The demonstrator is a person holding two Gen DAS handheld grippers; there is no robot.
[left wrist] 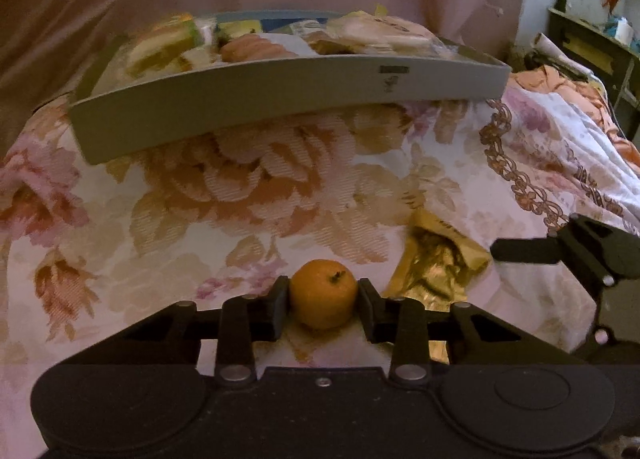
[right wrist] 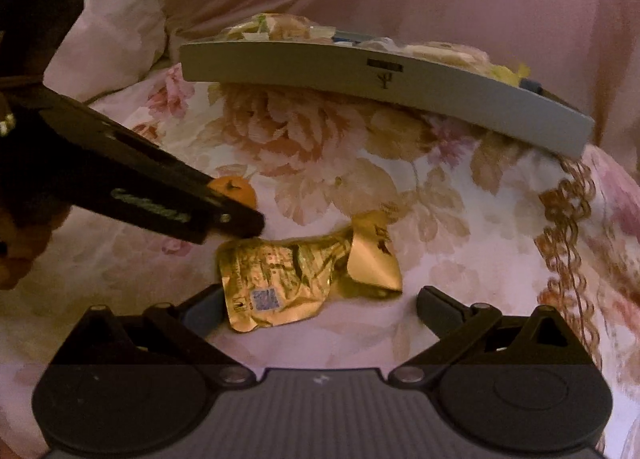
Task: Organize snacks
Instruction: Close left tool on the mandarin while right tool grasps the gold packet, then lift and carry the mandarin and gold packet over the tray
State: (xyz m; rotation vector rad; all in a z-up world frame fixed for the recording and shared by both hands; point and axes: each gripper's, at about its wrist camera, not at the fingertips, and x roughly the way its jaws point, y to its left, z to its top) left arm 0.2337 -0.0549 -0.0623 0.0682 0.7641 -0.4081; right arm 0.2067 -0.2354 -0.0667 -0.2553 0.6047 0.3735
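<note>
The left gripper [left wrist: 323, 301] clenches a small round matte orange fruit [left wrist: 323, 299] on the floral woven bedspread [left wrist: 248, 195]. Beside it lies a crinkled gold foil packet [right wrist: 304, 279], between the right gripper's [right wrist: 320, 309] released jaws. Beyond sits a snack-filled shallow grey tray [left wrist: 280, 95].

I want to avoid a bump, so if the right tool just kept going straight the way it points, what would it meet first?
Most likely the gold packet: it lies on the floral bedspread just ahead of the open right tool, partly between its fingers. The grey tray sits well beyond it. Depth is hard to judge.
</note>
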